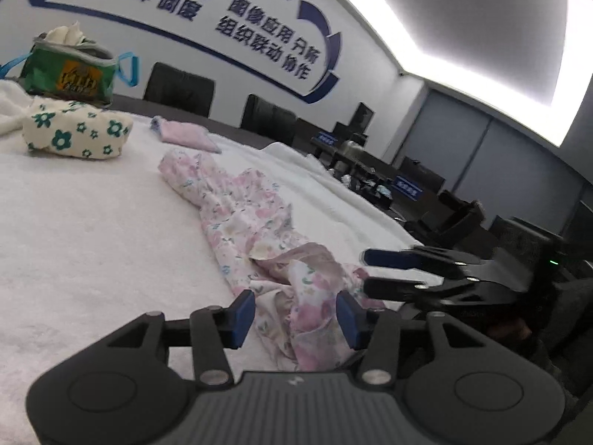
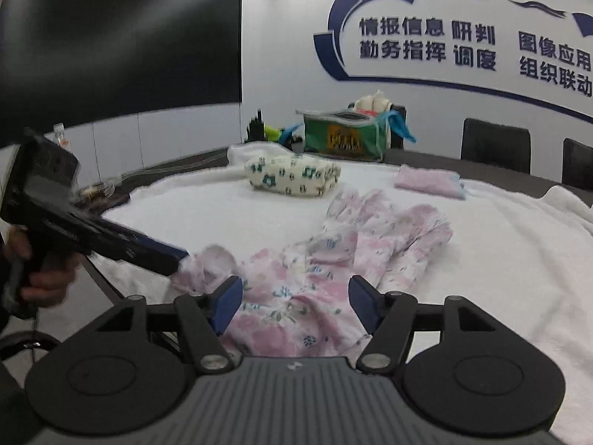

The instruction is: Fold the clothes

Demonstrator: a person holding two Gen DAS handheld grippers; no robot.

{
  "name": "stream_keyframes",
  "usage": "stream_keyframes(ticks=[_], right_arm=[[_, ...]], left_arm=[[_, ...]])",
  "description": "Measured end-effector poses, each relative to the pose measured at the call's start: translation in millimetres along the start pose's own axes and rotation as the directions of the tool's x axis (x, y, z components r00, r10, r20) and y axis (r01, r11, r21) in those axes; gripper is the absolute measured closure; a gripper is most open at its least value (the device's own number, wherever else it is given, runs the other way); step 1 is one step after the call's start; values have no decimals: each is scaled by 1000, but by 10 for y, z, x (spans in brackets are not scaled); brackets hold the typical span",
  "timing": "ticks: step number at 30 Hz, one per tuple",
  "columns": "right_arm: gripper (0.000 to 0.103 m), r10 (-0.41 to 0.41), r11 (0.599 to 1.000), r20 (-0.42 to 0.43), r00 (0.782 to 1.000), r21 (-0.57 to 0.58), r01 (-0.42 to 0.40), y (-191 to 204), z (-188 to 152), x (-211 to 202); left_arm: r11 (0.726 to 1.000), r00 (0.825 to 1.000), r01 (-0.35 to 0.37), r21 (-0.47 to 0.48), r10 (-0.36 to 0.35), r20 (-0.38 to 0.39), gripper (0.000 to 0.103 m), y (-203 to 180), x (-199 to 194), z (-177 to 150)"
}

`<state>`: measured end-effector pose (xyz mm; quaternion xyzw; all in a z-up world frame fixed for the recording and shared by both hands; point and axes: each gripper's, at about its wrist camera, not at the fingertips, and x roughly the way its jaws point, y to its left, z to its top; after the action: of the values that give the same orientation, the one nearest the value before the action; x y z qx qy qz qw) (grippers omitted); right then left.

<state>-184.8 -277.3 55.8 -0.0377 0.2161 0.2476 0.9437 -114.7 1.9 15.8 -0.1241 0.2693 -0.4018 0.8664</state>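
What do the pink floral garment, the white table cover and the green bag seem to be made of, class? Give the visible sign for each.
Pink floral garment: thin woven fabric, likely cotton; it crumples into soft, fine folds.
White table cover: fleece or terry-like cloth; matte, fuzzy surface.
Green bag: probably coated plastic fabric; glossy print and stiff sides.

Both cameras ride low over the white blanket (image 1: 92,230), close to its near edge. The left wrist view tilts and faces along the pink floral garment (image 1: 255,230) toward the lettered wall (image 1: 259,29). The right wrist view meets that wall squarely. Both share the garment, the green bag (image 2: 343,137) and the flower-print bundle (image 2: 292,176).
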Motion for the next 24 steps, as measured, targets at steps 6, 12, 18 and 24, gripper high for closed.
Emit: stream_keyframes(ticks=[6,12,18,24], right_arm=[[39,73,997,-2,997,26,-73,-17,-52,227],[87,141,986,-32,989,89,-138,-92,-130,385],[90,101,994,17,995,41,-101,-143,-37,361],[56,55,998,65,996,-9,-54,-194,65,358]], left_arm=[[998,999,36,52,-35,-24,54,-106,177,-8],[996,997,72,61,-70,-32,98,-107,506,88],[998,997,56,-28,-57,-59,98,66,618,160],[992,995,36,-117,-47,-87,71,238,730,232]])
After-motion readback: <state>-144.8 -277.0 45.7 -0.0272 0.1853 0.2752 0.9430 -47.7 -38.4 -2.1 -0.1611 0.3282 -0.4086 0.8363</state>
